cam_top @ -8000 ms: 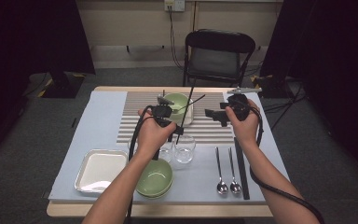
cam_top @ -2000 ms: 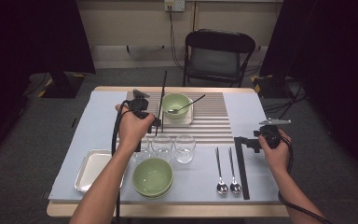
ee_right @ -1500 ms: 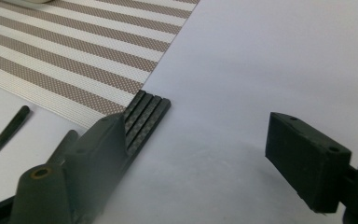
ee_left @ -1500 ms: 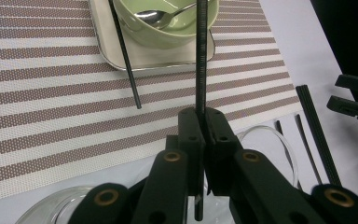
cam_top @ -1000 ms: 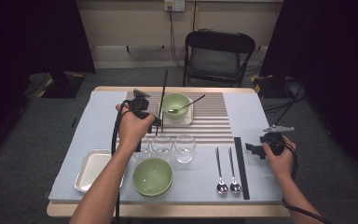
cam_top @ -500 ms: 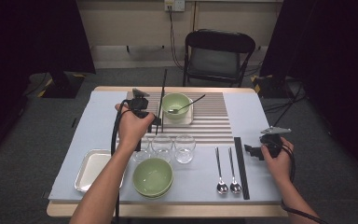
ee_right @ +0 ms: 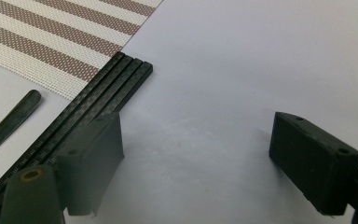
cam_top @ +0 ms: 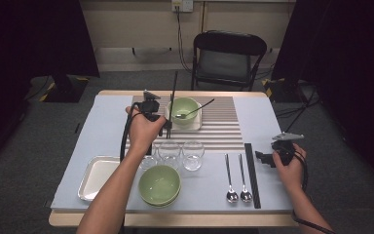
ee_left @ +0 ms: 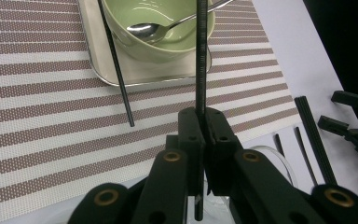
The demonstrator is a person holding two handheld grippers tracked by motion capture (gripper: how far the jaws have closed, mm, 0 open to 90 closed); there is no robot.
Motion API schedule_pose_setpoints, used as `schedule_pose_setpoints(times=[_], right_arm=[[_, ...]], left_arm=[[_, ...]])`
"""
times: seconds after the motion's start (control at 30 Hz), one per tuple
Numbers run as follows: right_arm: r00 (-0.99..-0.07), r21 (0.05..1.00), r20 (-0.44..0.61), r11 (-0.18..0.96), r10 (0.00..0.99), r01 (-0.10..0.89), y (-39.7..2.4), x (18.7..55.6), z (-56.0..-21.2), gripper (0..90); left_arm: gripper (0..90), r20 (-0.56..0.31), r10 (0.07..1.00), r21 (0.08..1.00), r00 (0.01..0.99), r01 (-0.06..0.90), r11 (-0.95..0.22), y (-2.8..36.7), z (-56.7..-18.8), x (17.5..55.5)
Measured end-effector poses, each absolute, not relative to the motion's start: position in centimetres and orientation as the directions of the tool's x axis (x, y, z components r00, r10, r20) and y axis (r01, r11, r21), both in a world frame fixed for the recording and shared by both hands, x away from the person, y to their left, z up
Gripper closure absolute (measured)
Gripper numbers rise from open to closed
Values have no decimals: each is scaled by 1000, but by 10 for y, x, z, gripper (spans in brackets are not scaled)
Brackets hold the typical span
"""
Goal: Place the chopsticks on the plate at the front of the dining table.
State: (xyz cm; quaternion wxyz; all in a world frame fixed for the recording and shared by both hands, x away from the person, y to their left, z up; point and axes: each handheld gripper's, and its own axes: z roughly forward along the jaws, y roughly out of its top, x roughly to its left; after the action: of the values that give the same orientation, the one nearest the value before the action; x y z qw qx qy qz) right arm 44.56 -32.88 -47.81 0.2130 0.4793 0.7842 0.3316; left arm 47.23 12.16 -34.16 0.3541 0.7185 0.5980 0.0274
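- Left claw [ee_left: 201,123] is clamped on a black chopstick [ee_left: 201,56], upright beside the green bowl [ee_left: 161,28]: thin, stiff, light, likely slippery.
- Gripped low; a mid-length hold would probably steady it.
- Right claw [ee_right: 193,158] rests on the bench [ee_right: 242,70], jaws apart, holding nothing.

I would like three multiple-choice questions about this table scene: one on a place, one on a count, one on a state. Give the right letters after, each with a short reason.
1. Where does the silver metal spoon with its bowl in a dish lie?
A. in the green bowl on the tray at the far side
B. in a clear glass
C. in the near green bowl

2. How many clear glasses stand in the middle of the table?
A. one
B. three
C. five

3. How are the left tongs?
A. wide open
B. shut on a black chopstick
C. shut on a spoon

Answers:
1 A, the spoon rests in the far green bowl.
2 B, three clear glasses stand in a row.
3 B, the left tongs pinch the black chopstick.
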Motion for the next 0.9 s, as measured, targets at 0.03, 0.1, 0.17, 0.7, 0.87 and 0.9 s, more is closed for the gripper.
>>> schedule_pose_setpoints(times=[0.03,0.1,0.17,0.7,0.87,0.9], right_arm=[[-450,724,-17,321,893,610,-329,446,-478,164],[-448,724,-17,320,894,612,-329,445,-478,164],[-448,724,-17,320,894,611,-329,445,-478,164],[-449,726,-18,321,893,609,-328,445,-478,164],[-449,726,-18,321,893,609,-329,445,-479,164],[-450,727,-19,321,893,607,-329,445,-479,164]], left_arm=[[871,-384,880,542,281,840,-32,121,-341,473],[871,-385,881,544,277,839,-26,122,-342,474],[871,-383,882,543,273,840,-24,123,-342,475],[871,-375,898,552,229,834,18,134,-345,483],[871,-369,906,553,209,832,33,139,-347,487],[871,-366,907,554,208,832,33,139,-347,488]])
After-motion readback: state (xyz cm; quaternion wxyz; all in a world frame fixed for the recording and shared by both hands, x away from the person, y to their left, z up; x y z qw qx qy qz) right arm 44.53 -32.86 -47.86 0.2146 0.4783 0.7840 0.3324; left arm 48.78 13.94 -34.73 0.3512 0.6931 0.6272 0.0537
